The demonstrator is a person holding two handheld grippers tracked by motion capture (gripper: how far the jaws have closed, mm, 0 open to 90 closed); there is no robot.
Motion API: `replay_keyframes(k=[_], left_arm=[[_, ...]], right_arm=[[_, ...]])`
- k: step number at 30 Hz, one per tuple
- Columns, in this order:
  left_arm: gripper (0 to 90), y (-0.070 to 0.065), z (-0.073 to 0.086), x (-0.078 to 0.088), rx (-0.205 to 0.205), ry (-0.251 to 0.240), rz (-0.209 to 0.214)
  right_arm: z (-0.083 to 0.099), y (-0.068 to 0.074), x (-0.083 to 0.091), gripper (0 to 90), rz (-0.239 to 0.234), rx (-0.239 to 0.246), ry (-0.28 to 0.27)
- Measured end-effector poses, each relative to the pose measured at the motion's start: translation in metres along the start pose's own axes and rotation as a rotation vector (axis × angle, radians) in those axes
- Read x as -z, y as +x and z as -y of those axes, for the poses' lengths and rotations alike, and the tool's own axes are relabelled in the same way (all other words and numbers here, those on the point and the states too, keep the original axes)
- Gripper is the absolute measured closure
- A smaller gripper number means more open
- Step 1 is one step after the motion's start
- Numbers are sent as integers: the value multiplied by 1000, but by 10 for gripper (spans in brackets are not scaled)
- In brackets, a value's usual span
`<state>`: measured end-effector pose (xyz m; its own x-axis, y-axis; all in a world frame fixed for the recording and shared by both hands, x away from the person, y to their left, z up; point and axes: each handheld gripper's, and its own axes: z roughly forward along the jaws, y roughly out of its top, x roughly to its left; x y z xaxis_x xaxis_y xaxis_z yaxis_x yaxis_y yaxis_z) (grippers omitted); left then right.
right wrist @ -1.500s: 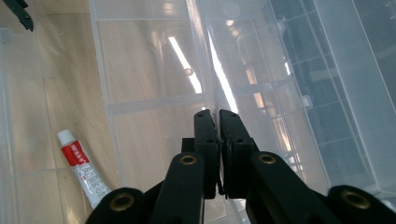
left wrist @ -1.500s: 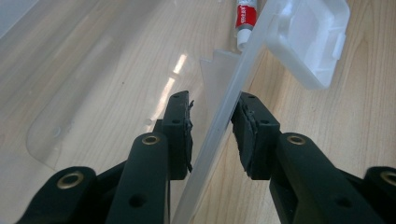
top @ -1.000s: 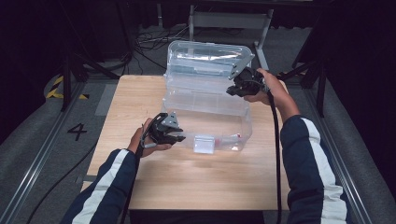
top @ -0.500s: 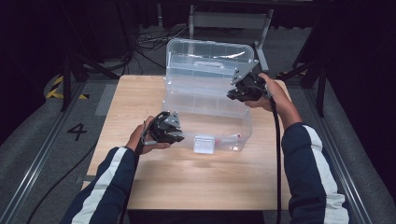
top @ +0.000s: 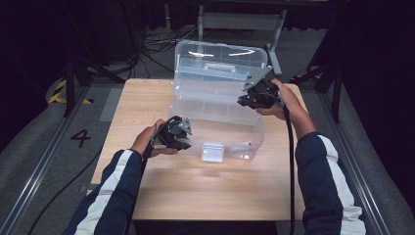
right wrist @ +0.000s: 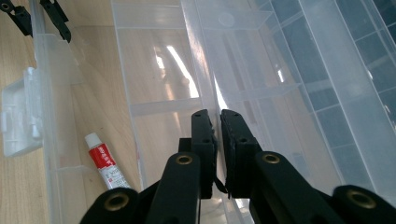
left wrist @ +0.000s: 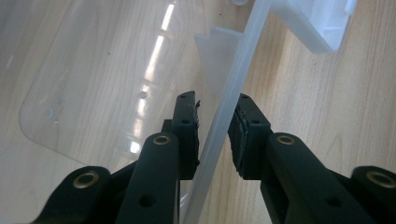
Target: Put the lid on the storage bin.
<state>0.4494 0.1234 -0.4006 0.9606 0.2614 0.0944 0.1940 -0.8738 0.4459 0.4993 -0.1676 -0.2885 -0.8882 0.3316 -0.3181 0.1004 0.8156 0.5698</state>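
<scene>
Two grippers on one clear storage box (top: 218,120), mid-table (top: 147,98).
Left gripper (left wrist: 215,121) fingers straddle the front wall rim, which runs lengthwise between them; they've just been closing, a gap still shows. Right gripper (right wrist: 217,140) is pinched tight on the tray edge at the hinge side.

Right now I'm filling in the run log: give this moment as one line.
left claw: closing astride box front wall | right claw: shut on inner tray wall | tube: in box
</scene>
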Motion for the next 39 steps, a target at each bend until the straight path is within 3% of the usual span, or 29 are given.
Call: replay_keyframes(k=[3,15,21,39], left_arm=[[736,-2,1,-1,-3,-8,-10],[730,-3,2,-1,-9,-19,-23],[726,-4,4,-1,11,-54,-23],[715,-11,6,-2,20,-90,-43]], right_arm=[[0,4,0,845,16,6,0],[9,15,3,839,-11,-1,-43],[13,18,4,839,-10,7,-56],[16,28,6,834,-8,8,-51]])
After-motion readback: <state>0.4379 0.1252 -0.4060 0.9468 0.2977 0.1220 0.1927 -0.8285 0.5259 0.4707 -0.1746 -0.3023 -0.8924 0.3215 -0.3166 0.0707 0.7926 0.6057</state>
